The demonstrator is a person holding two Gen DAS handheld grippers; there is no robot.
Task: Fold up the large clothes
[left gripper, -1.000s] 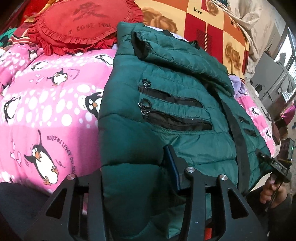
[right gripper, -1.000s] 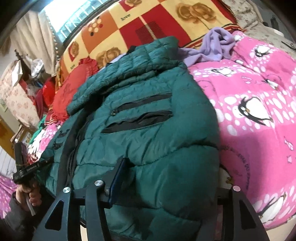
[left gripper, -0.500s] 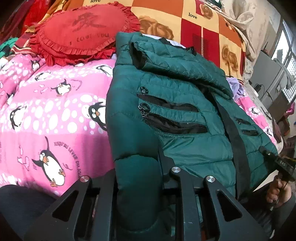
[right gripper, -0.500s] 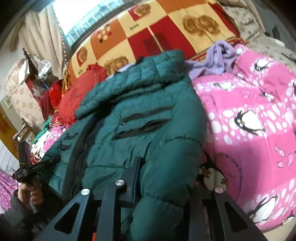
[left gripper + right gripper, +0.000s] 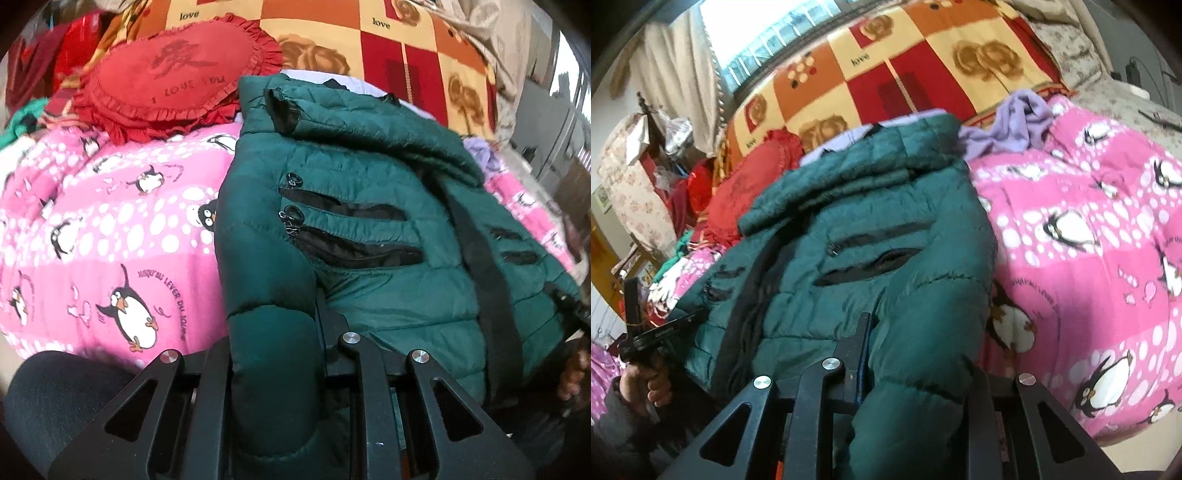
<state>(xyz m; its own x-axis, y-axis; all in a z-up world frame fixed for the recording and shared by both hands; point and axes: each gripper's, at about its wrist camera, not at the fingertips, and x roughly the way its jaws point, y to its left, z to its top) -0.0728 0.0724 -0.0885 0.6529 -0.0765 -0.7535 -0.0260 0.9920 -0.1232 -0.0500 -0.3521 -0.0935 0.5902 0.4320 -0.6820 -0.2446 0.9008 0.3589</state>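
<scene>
- Soft, even daylight; colours bright, shadows weak
- The window (image 5: 768, 40) in the right wrist view is blown out to white glare
- Fisheye bends both views; corners fall to black
- Slight blur softens the edges, notably the hand (image 5: 576, 373) at far right

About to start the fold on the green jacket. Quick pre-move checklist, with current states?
1. Left claw clamped on the green puffer jacket: ok.
2. Right claw clamped on the jacket's other bottom corner: ok.
3. Sleeve folded across the chest, not dangling: ok.
4. Pocket zippers shut: not ok, they gape.
5. Red heart pillow clear of the collar end: not ok, it abuts.
6. Purple garment clear of the collar: cannot tell.
</scene>
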